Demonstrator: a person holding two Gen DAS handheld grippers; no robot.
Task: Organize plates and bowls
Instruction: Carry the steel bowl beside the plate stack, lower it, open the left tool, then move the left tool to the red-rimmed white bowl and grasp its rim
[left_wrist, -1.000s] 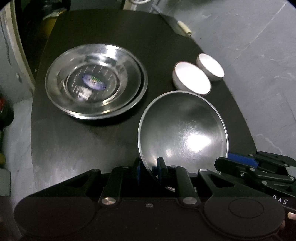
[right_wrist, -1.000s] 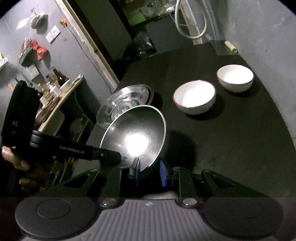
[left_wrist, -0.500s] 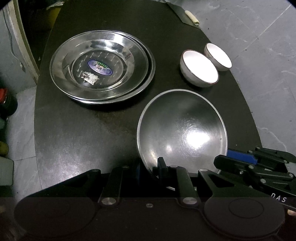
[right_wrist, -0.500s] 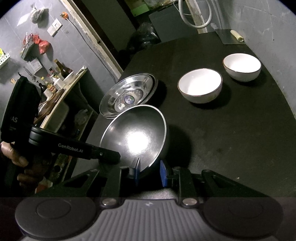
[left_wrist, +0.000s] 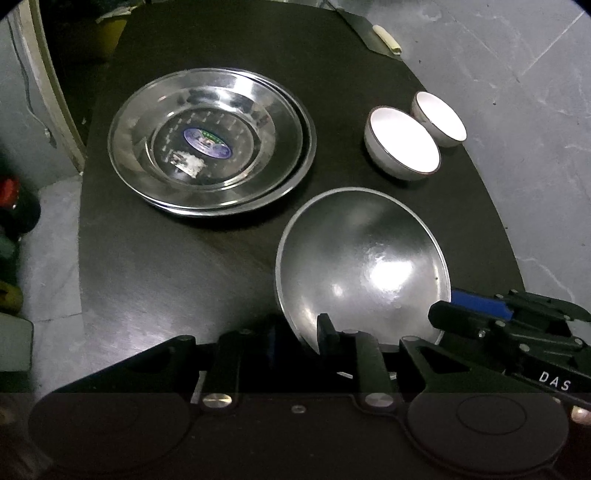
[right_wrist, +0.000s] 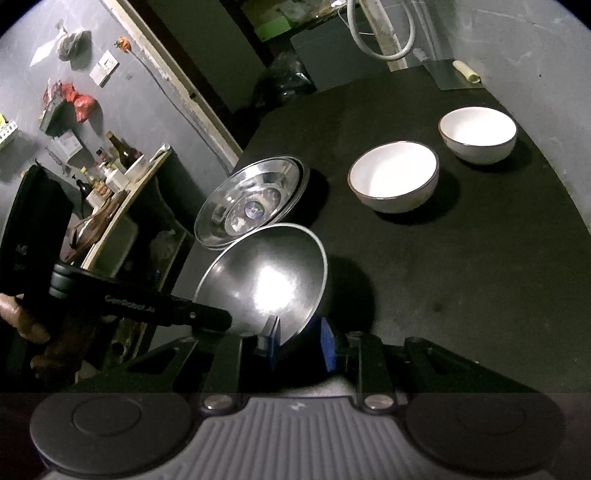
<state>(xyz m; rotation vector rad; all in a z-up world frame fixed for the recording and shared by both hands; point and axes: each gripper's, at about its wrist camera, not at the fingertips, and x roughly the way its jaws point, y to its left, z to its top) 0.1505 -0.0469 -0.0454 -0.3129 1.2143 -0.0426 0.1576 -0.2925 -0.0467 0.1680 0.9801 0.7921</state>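
Plates (left_wrist: 210, 144), two stainless ones nested, sit at the left of the dark table (left_wrist: 166, 266). Steel bowl (left_wrist: 364, 266) is just right of them, tilted, rim raised toward both tongs. Two white bowls (left_wrist: 402, 147) stand further right, just beside each other, well apart from the plates.

Left gripper (left_wrist: 297, 339): jaws opening, steel bowl's near rim between them; the inner finger looks clear of the metal, though contact on the hidden outer side cannot be told. Right gripper (right_wrist: 301, 341): narrow gap, bowl's rim between the blue pads (right_wrist: 327, 349), outer pad apparently off the wall.

Judgement: step in hand is release of the steel bowl. To do it well: let the bowl settle flat before parting fully, open both sides evenly so it does not rock or skid into the plates, then withdraw along the rim line.
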